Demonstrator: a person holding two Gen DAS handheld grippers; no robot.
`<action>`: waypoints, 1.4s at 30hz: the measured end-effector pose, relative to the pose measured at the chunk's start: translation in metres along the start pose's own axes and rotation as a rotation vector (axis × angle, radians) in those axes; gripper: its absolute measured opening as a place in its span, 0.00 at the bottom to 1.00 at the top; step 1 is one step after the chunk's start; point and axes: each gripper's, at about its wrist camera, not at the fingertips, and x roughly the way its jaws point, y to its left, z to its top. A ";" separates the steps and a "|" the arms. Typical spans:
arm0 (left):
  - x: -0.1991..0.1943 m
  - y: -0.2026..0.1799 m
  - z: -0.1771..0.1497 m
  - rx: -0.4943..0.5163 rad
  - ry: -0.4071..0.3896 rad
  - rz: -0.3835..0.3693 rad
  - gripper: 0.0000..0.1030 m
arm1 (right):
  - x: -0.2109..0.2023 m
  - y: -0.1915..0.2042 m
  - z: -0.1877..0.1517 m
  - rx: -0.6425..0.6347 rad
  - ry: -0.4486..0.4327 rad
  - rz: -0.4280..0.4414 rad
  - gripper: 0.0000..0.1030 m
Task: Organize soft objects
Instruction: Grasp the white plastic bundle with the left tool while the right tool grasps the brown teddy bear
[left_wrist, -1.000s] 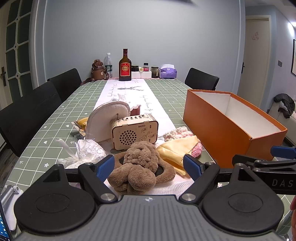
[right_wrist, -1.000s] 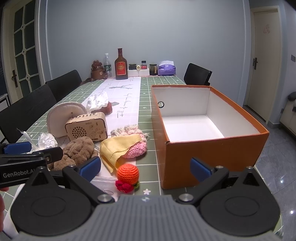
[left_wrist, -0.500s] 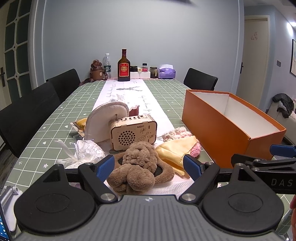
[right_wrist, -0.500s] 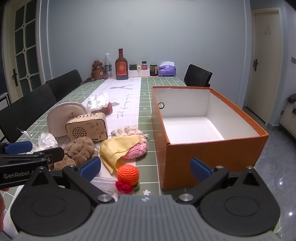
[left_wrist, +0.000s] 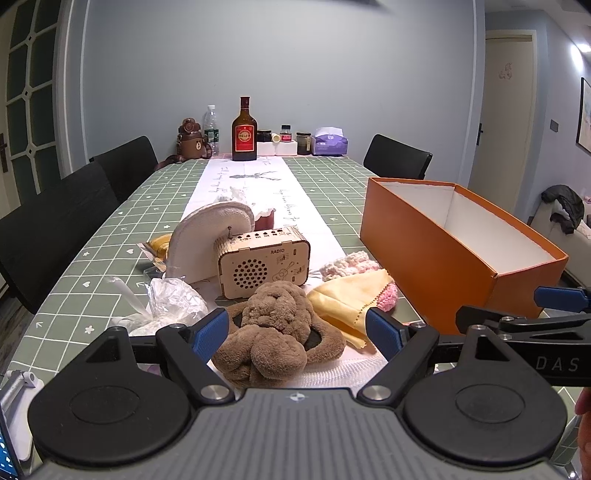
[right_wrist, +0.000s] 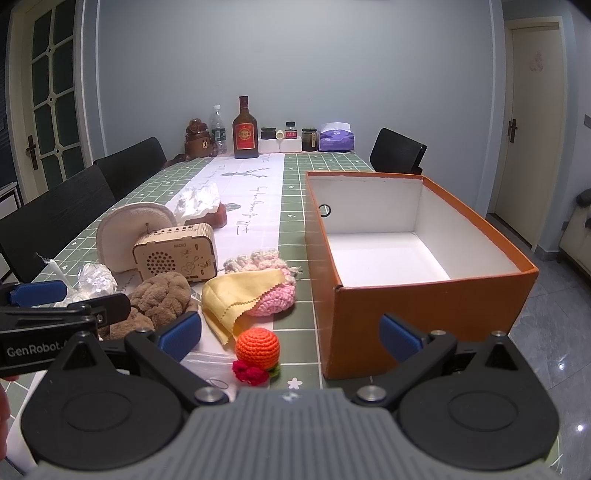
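Observation:
A brown plush toy (left_wrist: 275, 325) lies at the near table edge, right in front of my open left gripper (left_wrist: 297, 332) and framed by its blue fingertips. Behind it a yellow cloth (left_wrist: 351, 299) drapes over pink and cream crochet pieces (left_wrist: 349, 262). In the right wrist view my right gripper (right_wrist: 290, 330) stands open above an orange crochet ball (right_wrist: 258, 344) with a red crochet bit (right_wrist: 250, 373). The plush (right_wrist: 162, 295), the yellow cloth (right_wrist: 236, 295) and the pink crochet (right_wrist: 275, 301) lie to its left. The empty orange box (right_wrist: 424, 310) stands to the right.
A wooden radio (left_wrist: 264, 262) and a cream round pad (left_wrist: 207, 240) stand behind the plush, crumpled plastic (left_wrist: 173, 302) to their left. Bottles, jars and a tissue pack (left_wrist: 330, 142) line the far end. Black chairs (left_wrist: 51, 221) flank the table. The orange box (left_wrist: 454, 251) sits right.
Both cameras have shifted only slightly; the objects on the table have not moved and both grippers stay open.

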 end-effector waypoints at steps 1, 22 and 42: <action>0.000 0.000 -0.001 0.002 0.000 -0.003 0.95 | 0.000 0.000 0.000 0.000 0.000 0.000 0.97; 0.003 0.030 -0.022 0.019 0.054 -0.024 0.77 | 0.018 0.019 -0.014 -0.064 0.048 0.143 0.80; 0.060 0.091 0.002 0.103 0.163 0.148 0.85 | 0.095 0.091 0.030 -0.063 0.155 0.321 0.79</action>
